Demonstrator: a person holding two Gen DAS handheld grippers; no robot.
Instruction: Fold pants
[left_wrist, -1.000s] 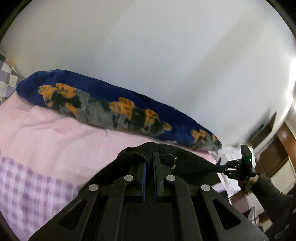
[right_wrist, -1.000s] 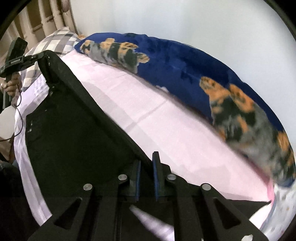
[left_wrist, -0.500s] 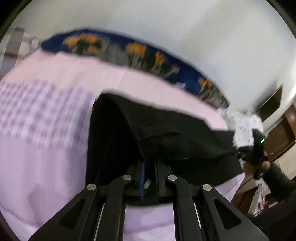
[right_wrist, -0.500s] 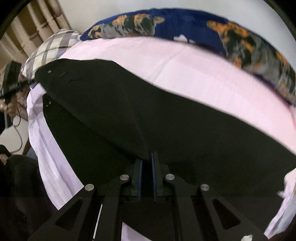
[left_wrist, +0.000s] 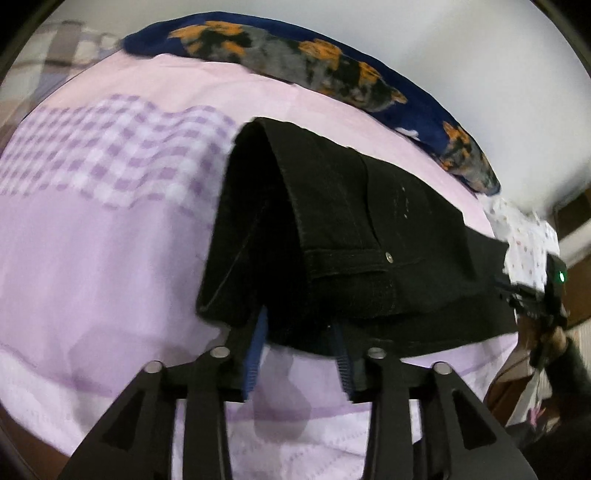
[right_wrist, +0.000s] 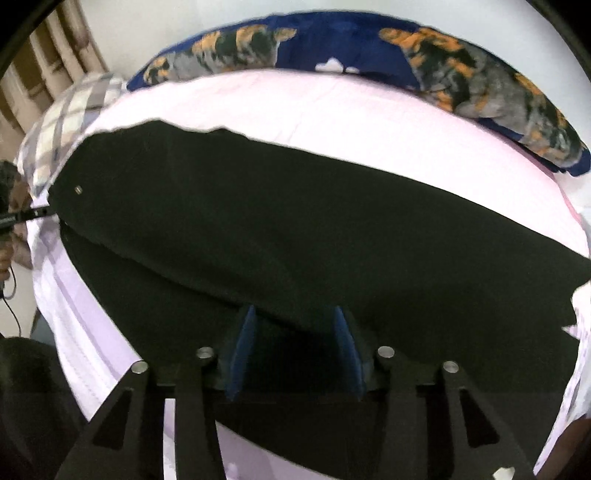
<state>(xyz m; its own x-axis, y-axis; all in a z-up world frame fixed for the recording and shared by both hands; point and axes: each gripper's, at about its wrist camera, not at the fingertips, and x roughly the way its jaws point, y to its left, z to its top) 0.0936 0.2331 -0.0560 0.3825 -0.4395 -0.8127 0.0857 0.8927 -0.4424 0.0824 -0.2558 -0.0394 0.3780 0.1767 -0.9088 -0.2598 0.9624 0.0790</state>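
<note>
The black pants lie folded over on the lilac bedsheet, waistband end at the left gripper and leg end at the right gripper. Both grippers' jaws have just been opening and now stand apart. Cloth edges sit between the blue pads, apparently unpinched.

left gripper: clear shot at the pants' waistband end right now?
Probably yes. The left gripper has just been opening, and the black pants lie folded on the bed sheet directly ahead, their near edge between its fingers; nothing blocks it.
</note>
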